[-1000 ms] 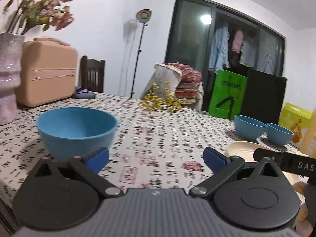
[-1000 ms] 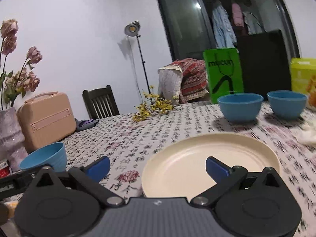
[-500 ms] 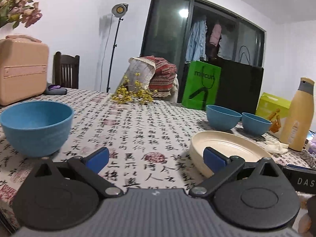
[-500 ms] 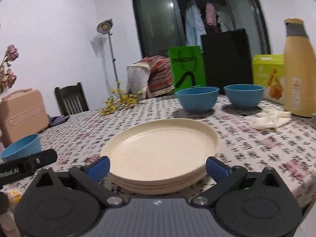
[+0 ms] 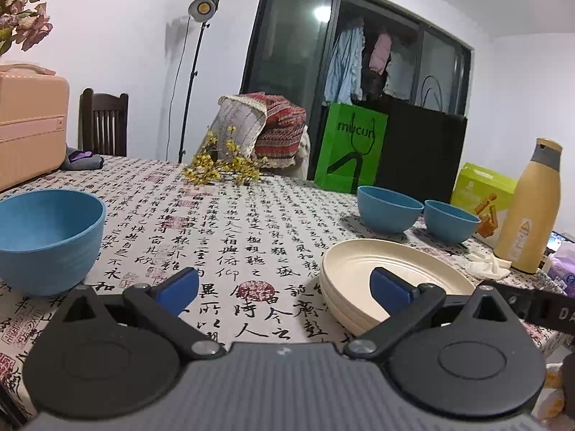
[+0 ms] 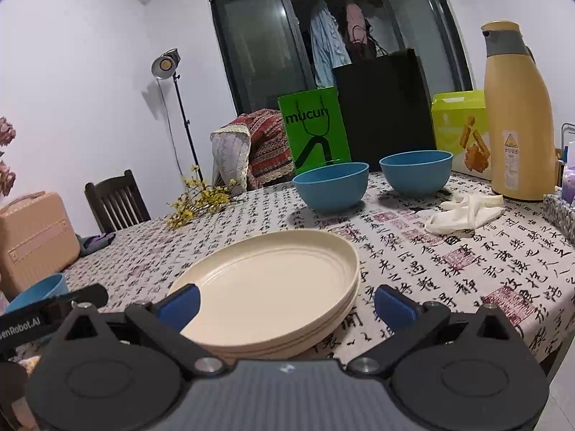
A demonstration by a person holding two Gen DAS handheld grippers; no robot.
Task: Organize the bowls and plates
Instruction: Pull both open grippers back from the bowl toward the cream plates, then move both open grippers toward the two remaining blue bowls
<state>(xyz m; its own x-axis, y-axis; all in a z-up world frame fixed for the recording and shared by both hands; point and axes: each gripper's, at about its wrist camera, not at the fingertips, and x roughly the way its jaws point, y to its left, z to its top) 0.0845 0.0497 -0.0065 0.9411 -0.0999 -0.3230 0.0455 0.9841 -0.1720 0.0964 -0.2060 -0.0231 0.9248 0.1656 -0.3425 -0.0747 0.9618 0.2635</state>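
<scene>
A stack of cream plates lies near the table's front edge. Two blue bowls stand side by side behind it, seen too in the left wrist view. A third blue bowl sits at the left, just ahead of my left gripper, which is open and holds nothing. My right gripper is open too, its fingers straddling the near rim of the plate stack without touching it.
A tall yellow flask, a white crumpled glove and a green box are at the right. Yellow flower sprigs lie mid-table. A pink case, a chair and a green bag stand behind.
Both grippers have swung to the right: the left bowl slid toward the left edge of the left view, and the plates, far bowls and flask came further into both views.
</scene>
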